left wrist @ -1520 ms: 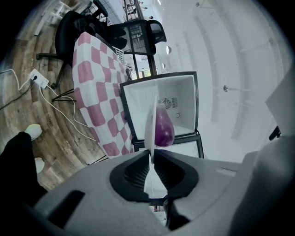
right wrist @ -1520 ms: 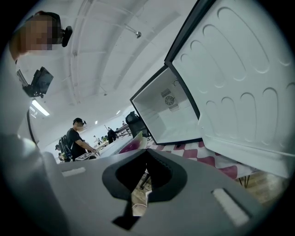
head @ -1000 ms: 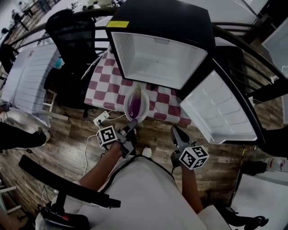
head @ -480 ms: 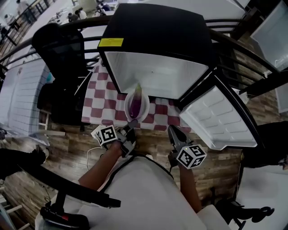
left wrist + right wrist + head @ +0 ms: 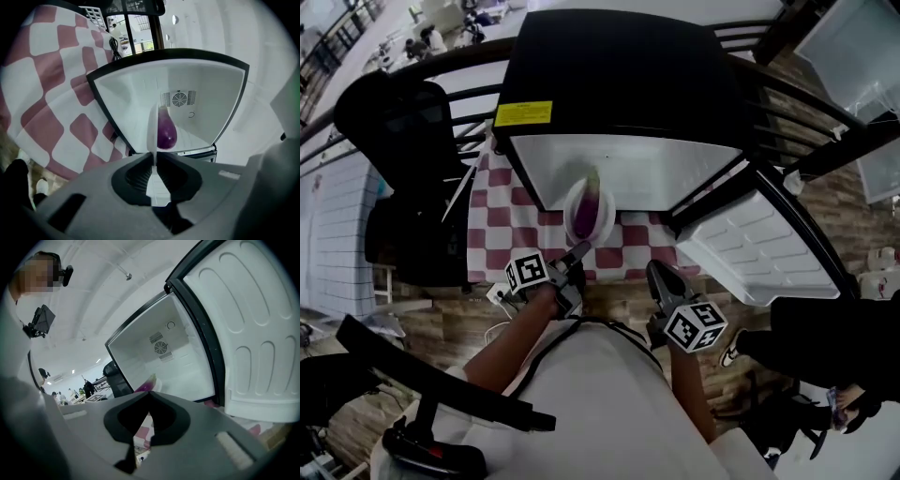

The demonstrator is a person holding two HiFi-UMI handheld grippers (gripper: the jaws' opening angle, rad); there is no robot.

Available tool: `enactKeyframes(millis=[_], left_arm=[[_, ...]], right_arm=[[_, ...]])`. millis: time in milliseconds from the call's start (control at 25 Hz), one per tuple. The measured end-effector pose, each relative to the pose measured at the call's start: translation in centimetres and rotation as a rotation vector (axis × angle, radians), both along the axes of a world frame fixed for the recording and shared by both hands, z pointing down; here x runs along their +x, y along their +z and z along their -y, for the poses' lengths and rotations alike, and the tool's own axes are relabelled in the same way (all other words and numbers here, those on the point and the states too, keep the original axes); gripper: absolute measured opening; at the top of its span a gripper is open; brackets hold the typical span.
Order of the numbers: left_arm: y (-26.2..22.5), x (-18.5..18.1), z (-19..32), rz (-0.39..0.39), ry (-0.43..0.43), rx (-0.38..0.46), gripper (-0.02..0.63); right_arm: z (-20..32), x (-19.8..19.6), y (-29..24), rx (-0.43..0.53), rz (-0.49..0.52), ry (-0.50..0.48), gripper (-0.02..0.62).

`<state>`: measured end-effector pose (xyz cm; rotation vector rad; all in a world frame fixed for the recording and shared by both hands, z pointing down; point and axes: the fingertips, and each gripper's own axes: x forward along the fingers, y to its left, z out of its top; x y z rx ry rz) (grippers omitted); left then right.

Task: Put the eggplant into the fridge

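- Right now, my left tongs [image 5: 573, 255] are clamped shut on the near rim of a white plate [image 5: 604, 221], holding it out ahead of me.
- A purple eggplant [image 5: 584, 210] lies on that plate, its greenish stem end pointing away from me.
- Plate and eggplant are at the open mouth of a black mini fridge [image 5: 628, 66], with its white interior behind them; I cannot tell whether they are past the threshold.
- From the left gripper view, the plate is edge-on between the jaws, with the eggplant just right of it and a round vent on the fridge's back wall beyond.
- The fridge door [image 5: 759, 248] stands swung open to my right, its white moulded inner side facing up.
- My right tongs [image 5: 659, 274] are closed with nothing between the jaws, pointing toward the fridge just beside the door.
- The fridge sits on a red and white checked tablecloth [image 5: 502, 220].
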<state>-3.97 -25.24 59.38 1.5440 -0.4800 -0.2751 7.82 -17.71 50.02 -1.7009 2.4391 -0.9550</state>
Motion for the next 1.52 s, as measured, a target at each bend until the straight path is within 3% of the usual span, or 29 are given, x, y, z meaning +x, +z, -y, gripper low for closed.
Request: enactKeyframes(millis=[520, 1520], left_arm=[[1.3, 2.5, 4.3, 0.005, 0.133, -0.002, 0.037], [3.6, 11.8, 7.5, 0.032, 0.216, -0.018, 0.038]], right_arm=[[2.4, -1.3, 0.9, -0.02, 0.005, 0.074, 0.008], [3.1, 6.1, 1.0, -0.065, 0.001, 0.122, 0.007]])
